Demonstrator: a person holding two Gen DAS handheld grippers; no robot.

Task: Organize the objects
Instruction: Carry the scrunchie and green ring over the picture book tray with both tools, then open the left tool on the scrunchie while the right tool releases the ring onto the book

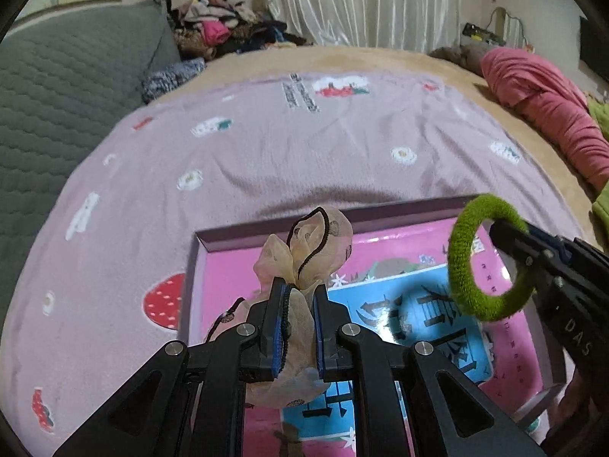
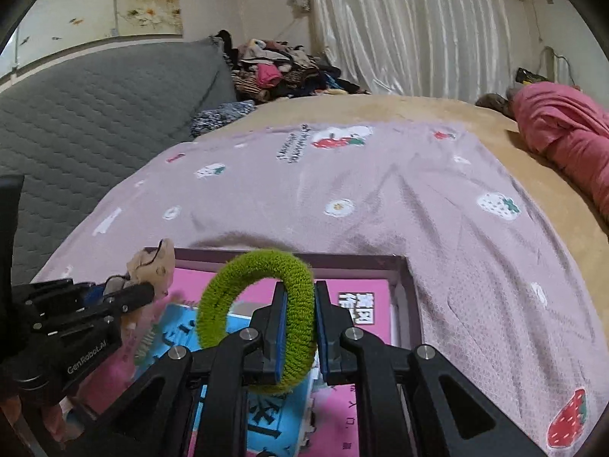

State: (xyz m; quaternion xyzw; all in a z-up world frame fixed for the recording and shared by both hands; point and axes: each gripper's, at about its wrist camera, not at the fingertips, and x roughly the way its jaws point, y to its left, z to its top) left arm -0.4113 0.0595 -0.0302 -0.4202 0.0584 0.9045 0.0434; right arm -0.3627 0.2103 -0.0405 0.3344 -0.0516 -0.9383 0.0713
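Pinching a sheer beige mesh scrunchie with dark elastic trim [image 1: 304, 259], the left gripper [image 1: 298, 293] has its jaws drawn almost together, the gauzy fabric bunched between the blue pads and puffing out above and below them. The right gripper [image 2: 300, 297] is likewise nearly closed, its jaws clamped on one side of a fuzzy lime-green hair-tie ring [image 2: 259, 316], which stands upright with its open loop hanging to the left of the jaws. Both hair ties hang directly over the shallow rectangular box with a mauve rim [image 1: 342, 215], whose floor is lined with a pink and blue printed sheet [image 1: 411, 304]. So the drop point lies straight below and slightly ahead of each pair of jaws. The box's long axis seems to run left to right across both views, with the left gripper over its left half and the right gripper over its right half, neither clearly nearer. The box rests on a lilac blanket printed with strawberries and flowers [image 1: 266, 160], spread over a tan bed [image 2: 418, 108]. Beyond the box lie a grey quilted cushion [image 1: 68, 87], a heap of mixed clothes [image 1: 224, 30], a crumpled pink garment [image 1: 548, 103] and white curtains [image 2: 418, 26].
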